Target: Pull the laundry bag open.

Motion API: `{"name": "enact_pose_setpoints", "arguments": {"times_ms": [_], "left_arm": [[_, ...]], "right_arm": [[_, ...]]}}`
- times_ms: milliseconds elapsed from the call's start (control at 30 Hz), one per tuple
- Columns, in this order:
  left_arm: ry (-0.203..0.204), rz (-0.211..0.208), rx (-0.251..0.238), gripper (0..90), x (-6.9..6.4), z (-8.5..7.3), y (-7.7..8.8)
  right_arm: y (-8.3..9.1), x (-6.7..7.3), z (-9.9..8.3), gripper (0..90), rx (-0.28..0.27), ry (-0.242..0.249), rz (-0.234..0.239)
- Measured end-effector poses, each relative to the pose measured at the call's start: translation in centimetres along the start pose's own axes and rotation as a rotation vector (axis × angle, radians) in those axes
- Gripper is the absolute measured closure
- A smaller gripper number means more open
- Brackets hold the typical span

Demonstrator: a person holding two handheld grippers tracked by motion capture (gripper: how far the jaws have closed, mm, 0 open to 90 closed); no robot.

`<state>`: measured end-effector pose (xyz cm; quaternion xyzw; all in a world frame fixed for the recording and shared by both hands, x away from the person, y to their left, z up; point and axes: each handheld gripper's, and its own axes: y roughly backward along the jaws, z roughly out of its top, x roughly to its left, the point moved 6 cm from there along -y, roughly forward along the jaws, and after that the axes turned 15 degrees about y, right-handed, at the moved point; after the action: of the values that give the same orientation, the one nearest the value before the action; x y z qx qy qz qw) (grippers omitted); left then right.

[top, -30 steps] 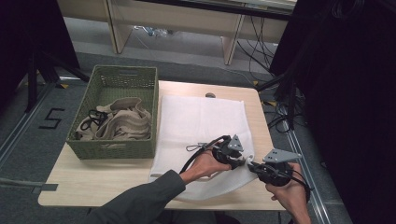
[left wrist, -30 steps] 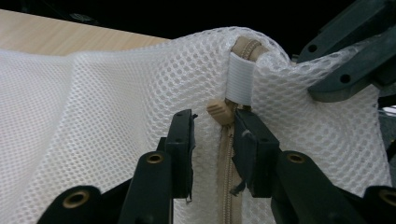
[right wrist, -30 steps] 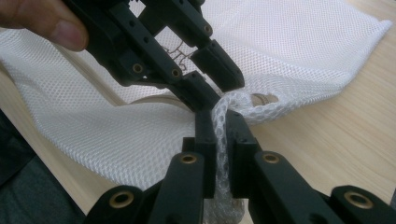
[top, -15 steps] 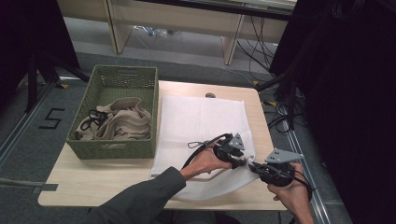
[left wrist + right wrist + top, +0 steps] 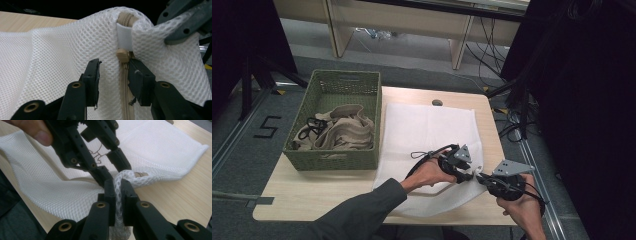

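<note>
in the high view the person's left forearm is reaching in from the bottom edge and angling toward the right, so that the left gripper [image 5: 460, 167] is sitting over the near right corner of the white mesh bag [image 5: 427, 135], which is lying spread on the wooden table [image 5: 312, 187] beside the green basket [image 5: 334, 122] of beige cloth. the right gripper [image 5: 492, 181] is meeting it from the table's right edge, almost tip to tip. the left gripper view is showing what the high view is not: a beige zipper [image 5: 124, 75] with its pull [image 5: 122, 53] lying between jaws that are spread apart and have just been opening. the right gripper view is showing its jaws pressed together, pinching a bunched strip of mesh.
</note>
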<state>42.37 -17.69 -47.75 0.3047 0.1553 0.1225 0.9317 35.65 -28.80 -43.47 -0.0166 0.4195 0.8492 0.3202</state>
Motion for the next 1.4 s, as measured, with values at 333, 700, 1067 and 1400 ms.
{"name": "enact_pose_setpoints", "arguments": {"times_ms": [333, 700, 1067, 1400], "left_arm": [[-0.02, -0.019, 0.019, 65.7, -0.2, -0.1, -0.2], [-0.044, -0.068, 0.071, 77.1, -0.5, -0.6, -0.7], [-0.08, -0.023, 0.11, 81.6, -0.4, -0.8, -0.6], [-0.1, 0.005, 0.131, 81.6, -0.4, -1.5, -0.9]], "right_arm": [[0.0, 0.0, 0.0, 86.1, -0.006, 0.002, 0.005], [0.0, 0.0, 0.0, 86.1, -0.019, 0.009, 0.014], [0.2, -0.4, -0.9, 86.6, 0.022, -0.044, -0.001], [-0.1, -0.6, -2.1, 86.9, 0.066, -0.11, 0.01]]}}
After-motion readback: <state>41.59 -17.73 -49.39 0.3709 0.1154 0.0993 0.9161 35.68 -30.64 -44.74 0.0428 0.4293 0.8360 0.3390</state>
